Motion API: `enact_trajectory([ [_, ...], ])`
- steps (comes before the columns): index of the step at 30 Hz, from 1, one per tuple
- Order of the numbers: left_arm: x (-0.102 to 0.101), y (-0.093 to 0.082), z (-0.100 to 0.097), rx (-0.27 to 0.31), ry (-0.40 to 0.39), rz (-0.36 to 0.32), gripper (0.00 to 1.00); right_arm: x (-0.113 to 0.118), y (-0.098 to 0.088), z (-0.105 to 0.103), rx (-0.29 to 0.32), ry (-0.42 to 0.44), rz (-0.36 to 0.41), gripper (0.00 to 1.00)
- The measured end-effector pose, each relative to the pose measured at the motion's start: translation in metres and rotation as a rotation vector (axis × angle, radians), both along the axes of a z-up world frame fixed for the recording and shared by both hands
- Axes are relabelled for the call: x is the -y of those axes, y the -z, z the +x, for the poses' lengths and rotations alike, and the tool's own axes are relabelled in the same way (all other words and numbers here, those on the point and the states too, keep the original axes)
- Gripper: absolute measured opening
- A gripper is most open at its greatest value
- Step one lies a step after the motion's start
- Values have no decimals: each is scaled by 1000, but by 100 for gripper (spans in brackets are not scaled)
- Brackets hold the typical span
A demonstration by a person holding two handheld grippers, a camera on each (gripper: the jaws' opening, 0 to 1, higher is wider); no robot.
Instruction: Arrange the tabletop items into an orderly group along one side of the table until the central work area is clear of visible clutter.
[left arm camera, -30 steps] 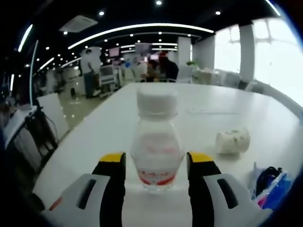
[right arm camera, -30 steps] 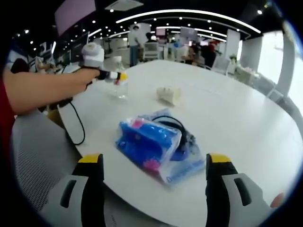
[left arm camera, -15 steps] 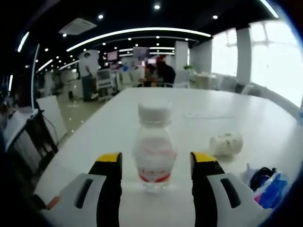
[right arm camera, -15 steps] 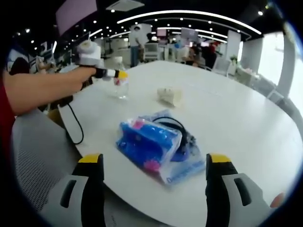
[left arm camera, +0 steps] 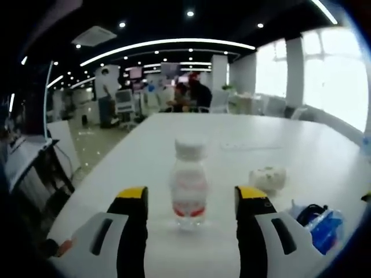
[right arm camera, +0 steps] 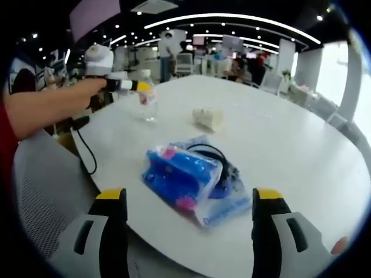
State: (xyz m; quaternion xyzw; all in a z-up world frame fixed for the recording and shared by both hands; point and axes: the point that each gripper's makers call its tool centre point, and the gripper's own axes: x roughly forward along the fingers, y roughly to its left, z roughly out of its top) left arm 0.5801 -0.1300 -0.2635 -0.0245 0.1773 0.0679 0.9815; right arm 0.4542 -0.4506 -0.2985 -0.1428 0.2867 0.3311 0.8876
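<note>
The white table [right arm camera: 290, 145] carries everything. On it, the blue plastic bag [right arm camera: 185, 179] with black cords lies near the edge, straight ahead of our right gripper [right arm camera: 188, 217], whose jaws stand wide apart and hold nothing; we judge it is lined up to take the bag. The small bottle [left arm camera: 189, 182] stands upright ahead of our left gripper [left arm camera: 190, 200], jaws apart, not touching it. The crumpled tissue [left arm camera: 266, 178] lies between bottle and bag.

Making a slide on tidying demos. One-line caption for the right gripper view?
Open right tongs face a blue bag on the white table; left tongs near a bottle.
</note>
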Motion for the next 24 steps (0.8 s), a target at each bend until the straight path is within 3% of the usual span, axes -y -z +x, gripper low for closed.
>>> enact_trajectory([
  [5,9,-4,-14,-6,23,-40,58,0,0,0,2,-1,-1,88],
  [24,51,-26,-56,11,182,-63,57,-1,-2,0,9,-4,-2,88],
])
